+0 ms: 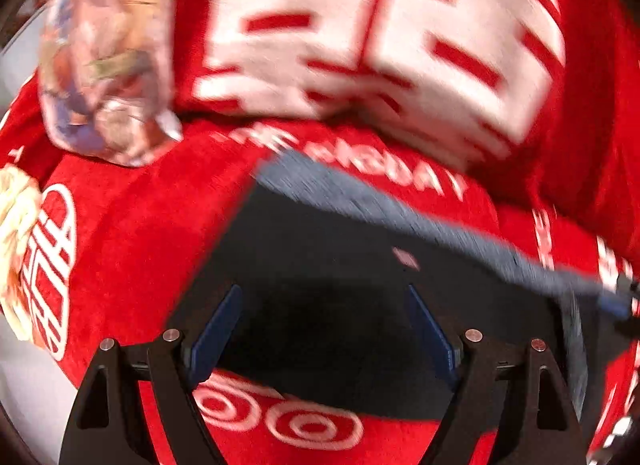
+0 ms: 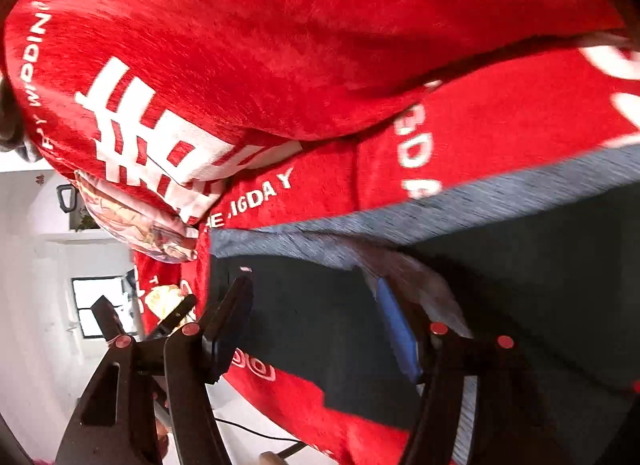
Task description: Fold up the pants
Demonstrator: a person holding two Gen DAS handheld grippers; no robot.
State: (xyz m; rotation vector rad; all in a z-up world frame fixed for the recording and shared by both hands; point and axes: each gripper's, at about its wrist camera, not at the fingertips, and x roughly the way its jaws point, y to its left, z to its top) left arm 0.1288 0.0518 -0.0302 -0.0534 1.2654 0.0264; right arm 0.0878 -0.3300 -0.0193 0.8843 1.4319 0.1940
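Bright light, heavy motion blur, fisheye-warped edges

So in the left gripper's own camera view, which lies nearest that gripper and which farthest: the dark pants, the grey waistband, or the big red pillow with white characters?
From the left gripper, jaws open:
1. Dark pants, right under and between the fingers.
2. Grey waistband, the pants' far edge, running diagonally.
3. Red pillow, beyond the waistband, at the top of the view.

pants (image 1: 320,265) on blanket (image 1: 140,225) | pillow (image 1: 108,53) behind, left
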